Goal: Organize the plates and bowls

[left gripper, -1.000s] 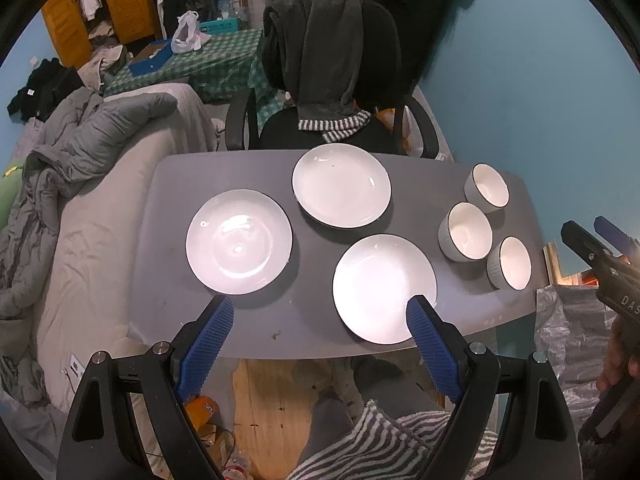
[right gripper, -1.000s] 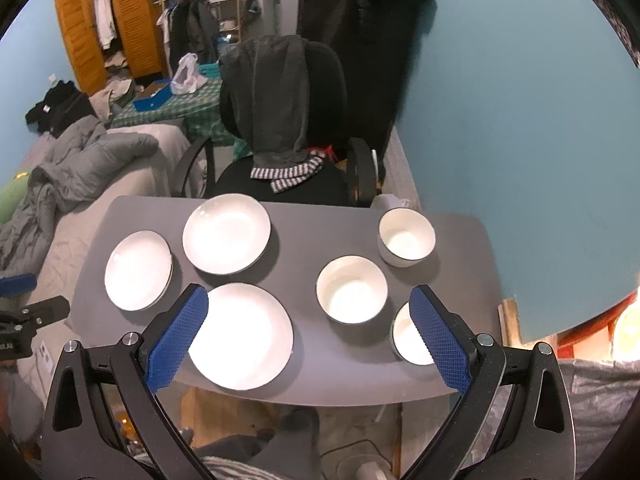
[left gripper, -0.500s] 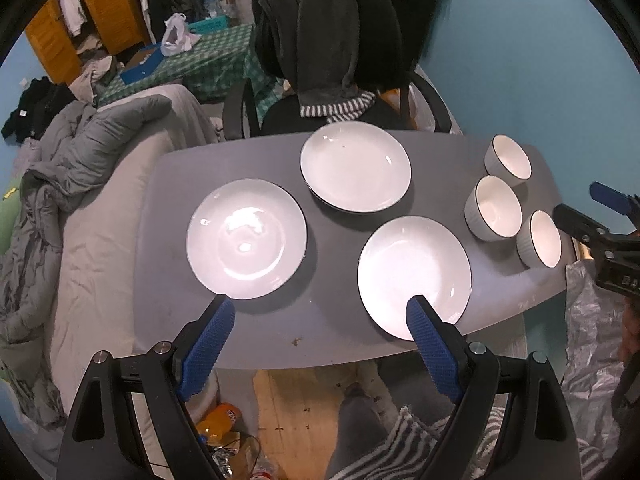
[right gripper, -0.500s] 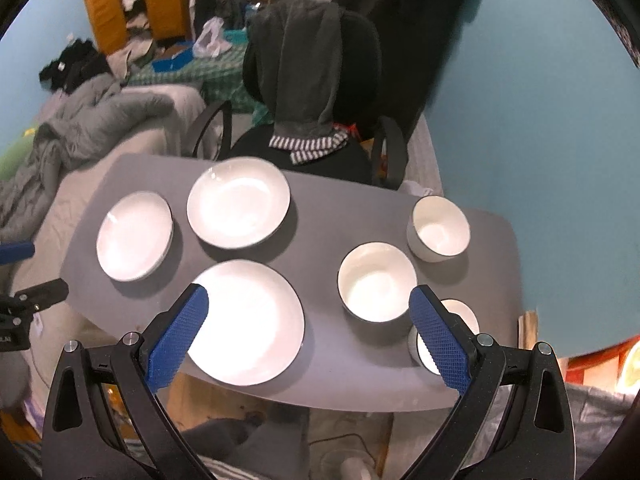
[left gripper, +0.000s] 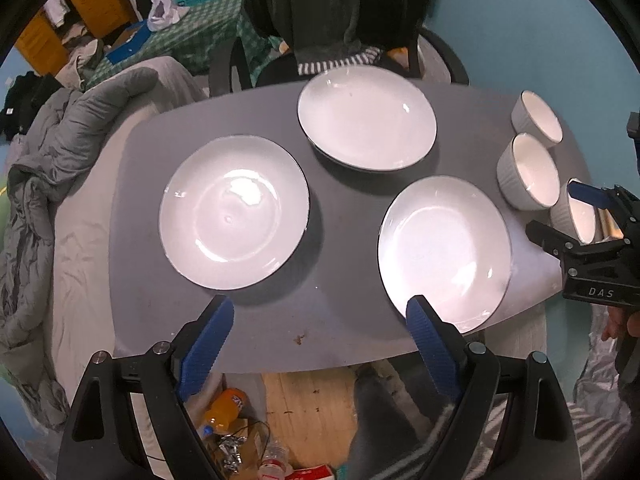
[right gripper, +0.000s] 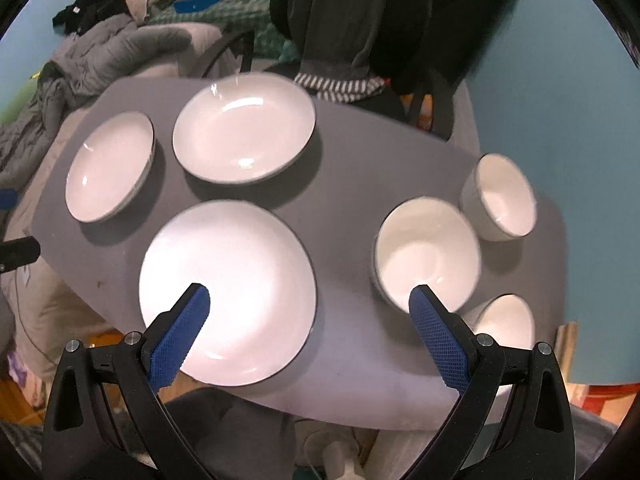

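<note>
Three white plates lie on the grey table (left gripper: 344, 200): a left plate (left gripper: 234, 212), a far plate (left gripper: 366, 118) and a near right plate (left gripper: 444, 248). Three white bowls stand at the right: far bowl (left gripper: 538, 118), middle bowl (left gripper: 528, 172), near bowl (left gripper: 578, 216). My left gripper (left gripper: 320, 320) is open and empty above the table's near edge. My right gripper (right gripper: 308, 308) is open and empty, above the near plate (right gripper: 228, 292) and the middle bowl (right gripper: 426, 252). The right gripper also shows in the left wrist view (left gripper: 560, 216) beside the near bowl.
A black office chair (left gripper: 332, 12) draped with dark clothes stands behind the table. A bed with a grey duvet (left gripper: 48, 152) lies on the left. A blue wall (left gripper: 540, 28) is on the right. Bottles and clutter (left gripper: 228, 412) lie on the wood floor under the near edge.
Both grippers have come lower and closer to the table, so plates and bowls look larger. The right gripper has moved in over the near bowl's side. Nothing on the table has moved.
</note>
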The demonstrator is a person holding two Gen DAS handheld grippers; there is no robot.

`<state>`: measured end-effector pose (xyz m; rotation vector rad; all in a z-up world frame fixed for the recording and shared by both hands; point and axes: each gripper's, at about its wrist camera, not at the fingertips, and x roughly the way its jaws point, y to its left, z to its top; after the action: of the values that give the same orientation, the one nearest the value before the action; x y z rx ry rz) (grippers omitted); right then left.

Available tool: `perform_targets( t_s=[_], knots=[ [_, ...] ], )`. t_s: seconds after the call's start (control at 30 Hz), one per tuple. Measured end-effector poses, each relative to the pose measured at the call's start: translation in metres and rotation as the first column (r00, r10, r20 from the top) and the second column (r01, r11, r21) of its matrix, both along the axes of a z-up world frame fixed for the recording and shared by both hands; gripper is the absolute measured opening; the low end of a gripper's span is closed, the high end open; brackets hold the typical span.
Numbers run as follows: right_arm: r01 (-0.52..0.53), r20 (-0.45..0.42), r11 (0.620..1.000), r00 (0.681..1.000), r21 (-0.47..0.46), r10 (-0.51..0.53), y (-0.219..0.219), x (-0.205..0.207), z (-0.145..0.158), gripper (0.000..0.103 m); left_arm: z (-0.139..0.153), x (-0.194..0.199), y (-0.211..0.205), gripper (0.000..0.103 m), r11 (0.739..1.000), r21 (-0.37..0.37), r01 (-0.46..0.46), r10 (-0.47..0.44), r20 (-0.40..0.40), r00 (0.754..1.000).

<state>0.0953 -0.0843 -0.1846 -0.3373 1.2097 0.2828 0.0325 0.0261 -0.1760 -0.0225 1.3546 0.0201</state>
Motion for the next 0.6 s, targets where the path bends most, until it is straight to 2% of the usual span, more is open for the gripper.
perform_targets(
  t_s=[0.2,0.33,0.4,0.57,0.6],
  knots=[
    [0.023,-0.088,0.998,0.996,0.053,-0.018,-0.007,0.009,-0.033,0.099,-0.032,0.005,-0.002,0.089,0.999,-0.045,-0.012,0.01,-0.051,0.999],
    [0.021,-0.123,0.999,0.992,0.037,-0.016,-0.011,0.016,-0.051,0.099,-0.06,0.015,-0.004,0.088,0.996,-0.081,-0.047,0.035,-0.144,0.989],
    [0.019,-0.15,0.999,0.989,0.03,-0.015,-0.013,0.019,-0.058,0.099,-0.068,0.018,-0.006,0.088,0.994,-0.102,-0.051,0.035,-0.155,0.987],
    [0.011,-0.201,0.999,0.98,0.038,-0.003,-0.016,0.018,-0.07,0.099,-0.083,0.023,-0.013,0.088,0.996,-0.082,-0.036,0.022,-0.168,0.986],
    [0.004,-0.208,0.999,0.978,0.04,0.004,-0.016,0.018,-0.072,0.099,-0.086,0.023,-0.014,0.086,0.996,-0.08,-0.032,0.018,-0.174,0.985]
  ],
)
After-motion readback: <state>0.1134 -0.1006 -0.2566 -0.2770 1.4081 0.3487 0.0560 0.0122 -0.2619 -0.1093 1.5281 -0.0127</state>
